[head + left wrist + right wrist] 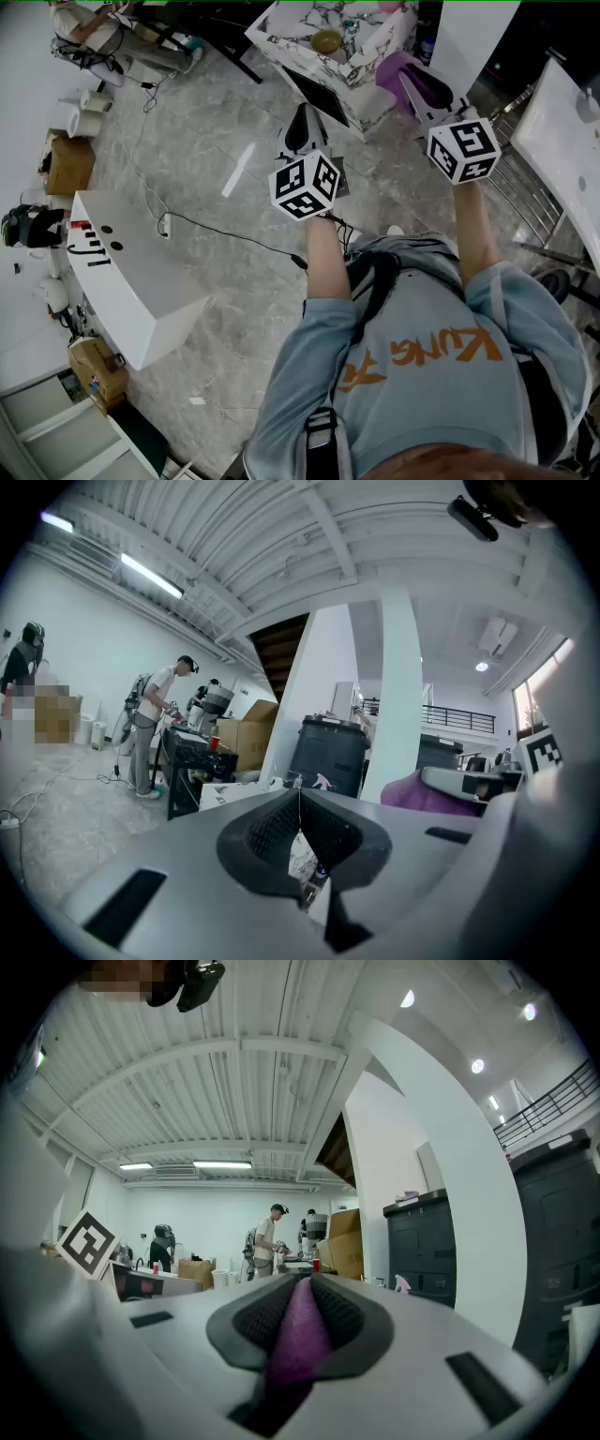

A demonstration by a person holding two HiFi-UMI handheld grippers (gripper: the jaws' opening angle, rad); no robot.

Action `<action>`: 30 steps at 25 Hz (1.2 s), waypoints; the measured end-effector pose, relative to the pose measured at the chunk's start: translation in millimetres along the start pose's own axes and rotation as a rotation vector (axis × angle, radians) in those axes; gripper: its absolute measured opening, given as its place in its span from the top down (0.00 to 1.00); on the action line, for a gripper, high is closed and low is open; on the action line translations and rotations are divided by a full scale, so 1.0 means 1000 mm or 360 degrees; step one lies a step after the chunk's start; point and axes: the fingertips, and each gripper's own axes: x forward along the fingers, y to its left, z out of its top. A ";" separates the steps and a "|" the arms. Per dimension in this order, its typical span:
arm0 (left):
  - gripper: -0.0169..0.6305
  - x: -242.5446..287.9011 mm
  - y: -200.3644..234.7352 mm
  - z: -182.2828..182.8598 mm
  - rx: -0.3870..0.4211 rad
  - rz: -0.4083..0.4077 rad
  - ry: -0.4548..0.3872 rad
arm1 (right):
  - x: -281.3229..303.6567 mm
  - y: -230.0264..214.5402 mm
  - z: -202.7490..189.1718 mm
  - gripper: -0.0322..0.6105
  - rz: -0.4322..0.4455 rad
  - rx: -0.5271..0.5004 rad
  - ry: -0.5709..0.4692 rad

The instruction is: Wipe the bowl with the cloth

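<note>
Bowl (326, 40), small, round and olive-brown, sits on a marble-patterned bench (286, 36) with white sides, ahead of the person and apart from both grippers. The cloth (396, 71) is purple and soft, bunched in a fold. It is pinched between the jaws of the right gripper (410, 82), just off the bench's near corner. From that gripper's own view, the cloth (298, 1335) fills the narrow gap between the dark ribbed pads. The left gripper (303, 111) hangs over the floor beside the bench. Its jaws are pressed together with nothing between them.

The floor (187, 159) is pale grey stone with cloudy veining. A black cable (225, 234) trails across it to a white cabinet (122, 272) lying on its side. Cardboard boxes (70, 164) stand along the wall. The room is white, with a ribbed ceiling, strip lights and a broad white column (398, 696). Farther back, a standing person (150, 728) works at a dark bench.

The wearer's light blue shirt (422, 375) carries orange lettering that seems to read "KUNG". Each gripper's cube bears black-and-white square markers.
</note>
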 end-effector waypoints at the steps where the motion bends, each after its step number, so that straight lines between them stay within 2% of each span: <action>1: 0.94 0.000 -0.002 0.000 0.0000 -0.0002 -0.0002 | -0.001 0.000 0.000 0.84 0.0008 -0.0003 0.0000; 14: 0.94 -0.002 -0.015 0.005 0.0017 0.0041 -0.0052 | -0.011 -0.018 0.007 0.84 0.0012 0.0018 -0.0057; 23: 0.94 0.012 -0.024 0.026 0.0089 0.0012 -0.0083 | -0.004 -0.035 0.024 0.84 -0.0019 0.0030 -0.0119; 30: 0.94 0.031 -0.015 0.033 0.0083 -0.0009 -0.0105 | 0.011 -0.041 0.028 0.84 -0.0036 -0.0005 -0.0131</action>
